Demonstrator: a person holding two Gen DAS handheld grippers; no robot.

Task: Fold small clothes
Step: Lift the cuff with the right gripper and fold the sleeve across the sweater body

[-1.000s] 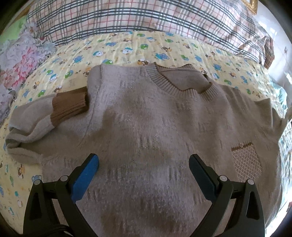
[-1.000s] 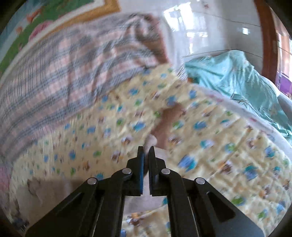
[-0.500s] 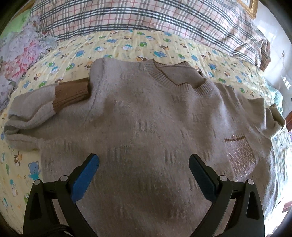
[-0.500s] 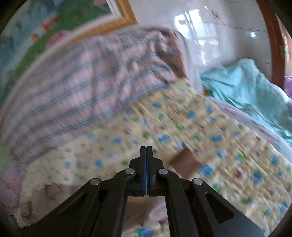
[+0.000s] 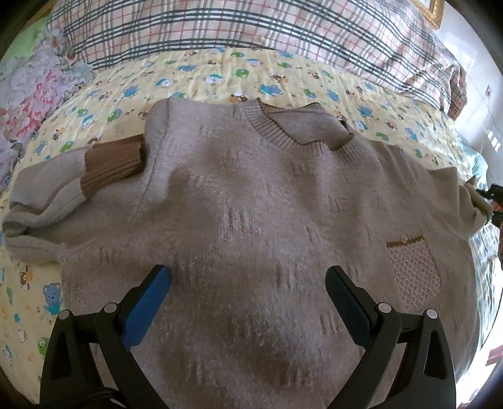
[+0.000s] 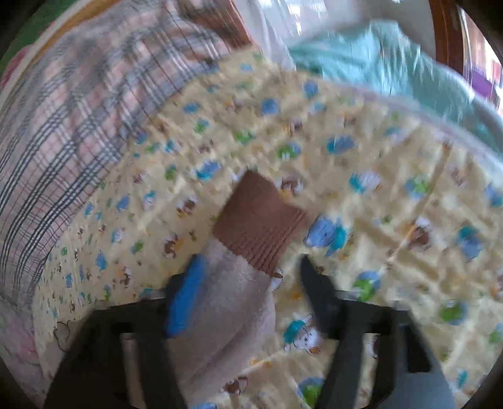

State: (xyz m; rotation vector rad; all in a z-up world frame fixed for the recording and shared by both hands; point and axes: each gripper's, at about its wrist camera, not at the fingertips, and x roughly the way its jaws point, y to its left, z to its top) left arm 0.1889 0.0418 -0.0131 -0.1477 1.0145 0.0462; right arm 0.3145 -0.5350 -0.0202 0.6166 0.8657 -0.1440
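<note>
Sweater [image 5: 251, 204] flat, collar [image 5: 301, 132] pointing away toward plaid pillow [image 5: 251, 28]

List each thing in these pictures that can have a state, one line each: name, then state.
Sweater: spread flat, unfolded.
Left sleeve: folded back, brown cuff against the body.
Right sleeve: laid out on the bedsheet.
Left tool: open, over the sweater.
Right tool: open, blurred.

left gripper [image 5: 248, 283] spread wide, right gripper [image 6: 251, 283] parted

The sweater [image 5: 251, 204] lies on the quilt [image 5: 283, 78], with the pillow [image 5: 251, 28] behind it.
</note>
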